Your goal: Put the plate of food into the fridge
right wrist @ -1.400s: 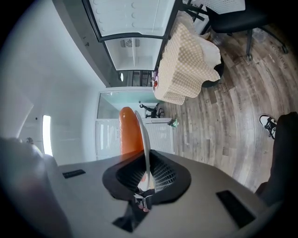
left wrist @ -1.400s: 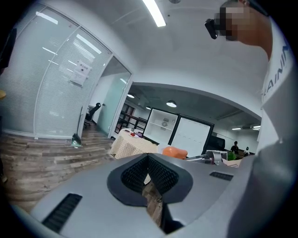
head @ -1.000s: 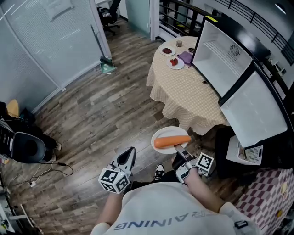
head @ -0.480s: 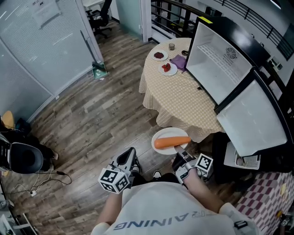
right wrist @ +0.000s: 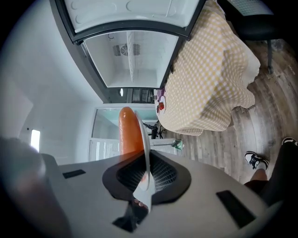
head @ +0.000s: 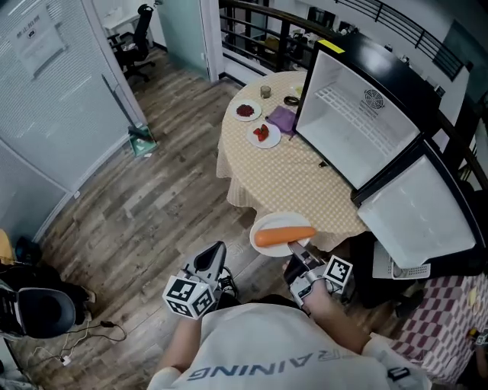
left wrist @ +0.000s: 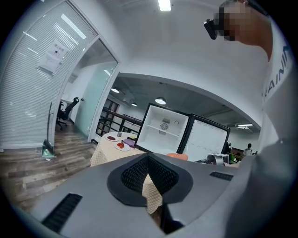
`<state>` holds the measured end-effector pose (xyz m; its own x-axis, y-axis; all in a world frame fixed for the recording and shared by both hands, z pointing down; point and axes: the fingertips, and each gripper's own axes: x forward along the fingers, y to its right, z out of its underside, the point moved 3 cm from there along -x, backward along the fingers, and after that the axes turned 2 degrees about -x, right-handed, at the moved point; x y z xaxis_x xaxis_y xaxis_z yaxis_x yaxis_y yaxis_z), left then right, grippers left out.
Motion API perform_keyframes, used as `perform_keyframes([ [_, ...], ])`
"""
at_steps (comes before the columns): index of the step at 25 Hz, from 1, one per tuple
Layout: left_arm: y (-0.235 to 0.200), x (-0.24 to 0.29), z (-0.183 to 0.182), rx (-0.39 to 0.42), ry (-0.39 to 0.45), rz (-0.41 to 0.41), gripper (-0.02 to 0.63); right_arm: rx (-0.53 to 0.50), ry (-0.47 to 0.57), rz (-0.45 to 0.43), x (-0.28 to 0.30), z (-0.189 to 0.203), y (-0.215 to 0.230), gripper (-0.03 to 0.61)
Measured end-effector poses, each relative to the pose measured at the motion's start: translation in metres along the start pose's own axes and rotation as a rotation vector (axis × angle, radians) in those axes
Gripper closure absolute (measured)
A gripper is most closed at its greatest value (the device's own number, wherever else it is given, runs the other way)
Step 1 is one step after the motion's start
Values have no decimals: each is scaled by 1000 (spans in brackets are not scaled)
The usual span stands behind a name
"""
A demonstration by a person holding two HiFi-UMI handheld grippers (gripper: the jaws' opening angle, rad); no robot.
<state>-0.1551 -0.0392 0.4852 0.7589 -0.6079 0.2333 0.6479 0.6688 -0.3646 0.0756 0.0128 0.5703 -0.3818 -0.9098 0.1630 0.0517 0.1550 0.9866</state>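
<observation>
- Plate (head: 268, 222) sits level, its rim clamped by the right gripper (head: 297, 251), likely so the carrot (head: 284, 236) cannot roll off; it hangs at the table (head: 293, 171) edge, short of the open fridge (head: 354, 126).
- Left gripper (head: 214, 263) hangs low, jaws together on nothing, probably spare.

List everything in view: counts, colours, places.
plate: 1, white, held over the near table edge
carrot: 1, orange, on the plate
fridge: 1, black with white inside, door open, right of table
table: 1, beige checked cover, centre
small plates: 2, white with red food, far side of table
cloth: 1, purple, beside them
cup: 1, colour unclear, far table edge
dustpan: 1, green, floor by glass wall
chair: 1, black, far left
left gripper: 1, dark, jaws together, empty
right gripper: 1, dark, shut on plate rim
</observation>
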Motion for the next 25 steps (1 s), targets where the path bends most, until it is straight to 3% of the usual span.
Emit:
perform_keyframes([
  [8,-62,26,-33,7,-51,110,606,16,108,1,60,3,-20,540],
  [15,-102,47,-51,33,-86,186,604,108,213,-48,92,8,-31,540],
  [25,-96,124,-59,48,-159,320,604,108,363,5,81,-40,-20,540],
])
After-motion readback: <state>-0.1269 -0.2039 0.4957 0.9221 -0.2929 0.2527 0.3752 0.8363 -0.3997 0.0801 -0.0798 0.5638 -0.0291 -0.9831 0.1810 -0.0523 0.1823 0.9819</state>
